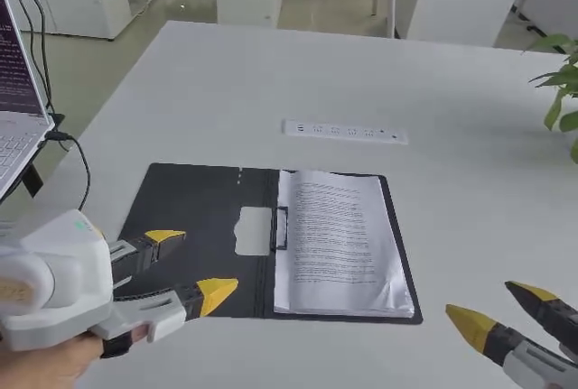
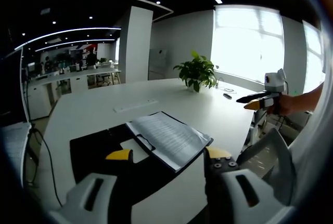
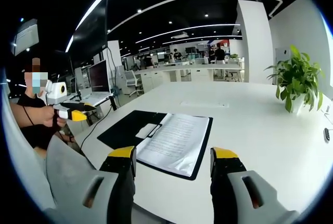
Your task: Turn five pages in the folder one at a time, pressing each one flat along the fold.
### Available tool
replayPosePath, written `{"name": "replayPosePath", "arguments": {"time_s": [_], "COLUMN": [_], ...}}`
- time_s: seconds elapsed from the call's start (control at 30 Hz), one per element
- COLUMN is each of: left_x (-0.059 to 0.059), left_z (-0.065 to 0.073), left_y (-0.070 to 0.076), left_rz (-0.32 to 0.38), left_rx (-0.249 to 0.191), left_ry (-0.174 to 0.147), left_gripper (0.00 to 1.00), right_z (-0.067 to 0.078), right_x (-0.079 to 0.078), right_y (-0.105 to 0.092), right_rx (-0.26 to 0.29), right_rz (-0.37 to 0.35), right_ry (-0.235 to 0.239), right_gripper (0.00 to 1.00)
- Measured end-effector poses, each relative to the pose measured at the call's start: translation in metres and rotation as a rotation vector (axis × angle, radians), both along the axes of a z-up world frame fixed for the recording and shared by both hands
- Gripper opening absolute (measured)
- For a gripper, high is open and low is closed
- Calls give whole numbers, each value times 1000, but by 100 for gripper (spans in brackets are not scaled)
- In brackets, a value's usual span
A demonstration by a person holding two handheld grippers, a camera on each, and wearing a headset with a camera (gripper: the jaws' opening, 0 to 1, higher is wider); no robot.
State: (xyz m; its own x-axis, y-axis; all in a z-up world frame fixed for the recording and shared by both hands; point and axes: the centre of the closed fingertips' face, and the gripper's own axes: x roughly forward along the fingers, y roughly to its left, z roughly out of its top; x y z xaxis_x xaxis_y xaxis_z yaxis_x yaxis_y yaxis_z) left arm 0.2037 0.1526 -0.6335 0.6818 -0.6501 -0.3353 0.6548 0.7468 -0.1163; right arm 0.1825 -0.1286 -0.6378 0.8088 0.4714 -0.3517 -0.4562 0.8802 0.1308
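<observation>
A black folder (image 1: 194, 217) lies open on the white table, with a stack of printed pages (image 1: 339, 240) clipped on its right half and a small white card (image 1: 255, 230) on its left half. My left gripper (image 1: 191, 267) hovers open over the folder's left front corner, holding nothing. My right gripper (image 1: 506, 312) is open past the folder's right front corner, off the pages. The left gripper view has the folder (image 2: 99, 151) and pages (image 2: 169, 138) ahead of its open jaws. The right gripper view has the folder (image 3: 130, 128) and pages (image 3: 177, 138) ahead of its open jaws.
A white power strip (image 1: 345, 132) lies on the table beyond the folder. An open laptop (image 1: 16, 123) with a black cable (image 1: 77, 159) sits at the left edge. A potted plant (image 1: 562, 82) stands at the right edge. White cabinets stand beyond the table.
</observation>
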Motion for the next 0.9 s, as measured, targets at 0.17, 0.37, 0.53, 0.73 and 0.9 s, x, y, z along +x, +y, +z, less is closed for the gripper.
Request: {"name": "replayPosePath", "arguments": {"time_s": [0.17,0.37,0.53,0.73,0.9], "left_x": [0,-1,-1,-1,-1], "left_z": [0,0,0,0,0], "left_y": [-1,2,5,4,3], "left_rz": [-1,0,8,7,1], "left_rx": [0,13,10,9,13], "left_ry": [-2,3,1,1,-2], "left_gripper": [54,54,54,53,54], "right_z": [0,-1,0,2,1], "right_x": [0,3,5,6,5], "right_y": [-1,0,3,4,3], "right_rx": [2,6,7,9,10], "right_rz": [1,0,6,5,3], "right_ry": [1,1,-2,-5,-2], "right_gripper": [57,57,57,57,57]}}
